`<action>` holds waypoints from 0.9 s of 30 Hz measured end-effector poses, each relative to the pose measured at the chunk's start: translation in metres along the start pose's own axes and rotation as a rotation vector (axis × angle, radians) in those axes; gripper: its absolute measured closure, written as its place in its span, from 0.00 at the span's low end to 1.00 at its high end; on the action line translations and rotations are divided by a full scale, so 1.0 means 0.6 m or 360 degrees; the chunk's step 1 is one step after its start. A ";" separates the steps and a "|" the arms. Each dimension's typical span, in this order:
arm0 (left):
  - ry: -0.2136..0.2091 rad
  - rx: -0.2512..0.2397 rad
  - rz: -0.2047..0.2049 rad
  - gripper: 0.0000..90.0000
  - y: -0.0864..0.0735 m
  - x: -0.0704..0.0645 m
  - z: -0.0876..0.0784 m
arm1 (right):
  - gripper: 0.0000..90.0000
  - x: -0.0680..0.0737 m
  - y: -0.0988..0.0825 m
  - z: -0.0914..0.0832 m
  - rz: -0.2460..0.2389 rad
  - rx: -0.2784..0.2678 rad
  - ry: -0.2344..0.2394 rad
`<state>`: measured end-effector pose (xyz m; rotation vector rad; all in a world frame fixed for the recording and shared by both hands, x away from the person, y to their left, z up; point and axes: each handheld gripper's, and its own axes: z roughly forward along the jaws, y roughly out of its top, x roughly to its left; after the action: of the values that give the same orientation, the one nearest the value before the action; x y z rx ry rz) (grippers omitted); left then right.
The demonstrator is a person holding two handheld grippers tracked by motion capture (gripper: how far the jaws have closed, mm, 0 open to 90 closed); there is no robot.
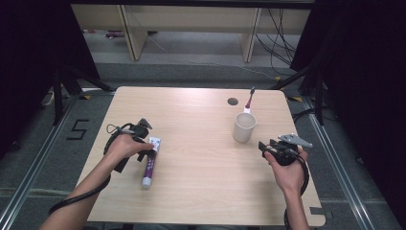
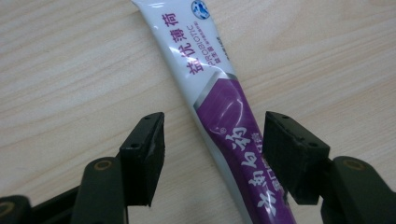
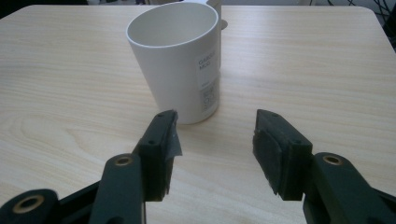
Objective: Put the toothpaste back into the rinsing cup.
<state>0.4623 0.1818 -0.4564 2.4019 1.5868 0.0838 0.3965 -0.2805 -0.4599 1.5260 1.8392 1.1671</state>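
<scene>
Straddling the toothpaste tube [image 2: 224, 126] with your left gripper [image 2: 212, 154], jaws open, not pressing it.
At left of centre in the high view the tube lies flat on the table [image 1: 201, 167]; your right gripper [image 3: 215, 149] stands open, empty, near the white mug [image 3: 180, 60].

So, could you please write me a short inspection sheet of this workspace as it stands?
Surface: light wooden table, with a round hole near its far edge.
Job's things: purple and white toothpaste tube lying flat; white mug upright; toothbrush behind the mug.
Clutter: nothing seen.
Grippers: left gripper open, tube between its fingers, pads apart from it; right gripper open, facing the mug, not touching.
Cables: black cable trailing from the left gripper.
Surroundings: grey floor, dark curtains, wooden furniture beyond.
</scene>
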 end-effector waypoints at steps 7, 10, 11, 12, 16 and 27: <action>-0.0007 0.0062 -0.0015 0.43 0.007 -0.005 0.024 | 0.55 -0.005 0.000 0.001 -0.0060 0.0004 -0.0003; -0.0011 0.0046 -0.0033 0.43 0.009 -0.006 0.032 | 0.55 0.000 -0.001 -0.002 -0.0001 0.0042 -0.0004; -0.0014 0.0058 -0.0024 0.43 0.009 -0.006 0.033 | 0.55 0.001 -0.001 -0.001 0.0006 0.0034 0.0008; -0.0015 0.0081 -0.0016 0.43 0.010 -0.006 0.033 | 0.55 0.001 -0.001 -0.002 0.0004 0.0039 0.0005; 0.0000 0.0091 -0.0009 0.44 0.009 -0.008 0.039 | 0.55 -0.004 0.000 0.001 -0.0049 0.0017 0.0008; 0.0015 0.0109 0.0006 0.47 0.011 -0.010 0.046 | 0.55 -0.003 -0.001 0.003 -0.0054 0.0029 0.0002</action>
<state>0.4708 0.1687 -0.4810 2.4594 1.6143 0.0424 0.3980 -0.2815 -0.4615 1.4987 1.8743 1.1390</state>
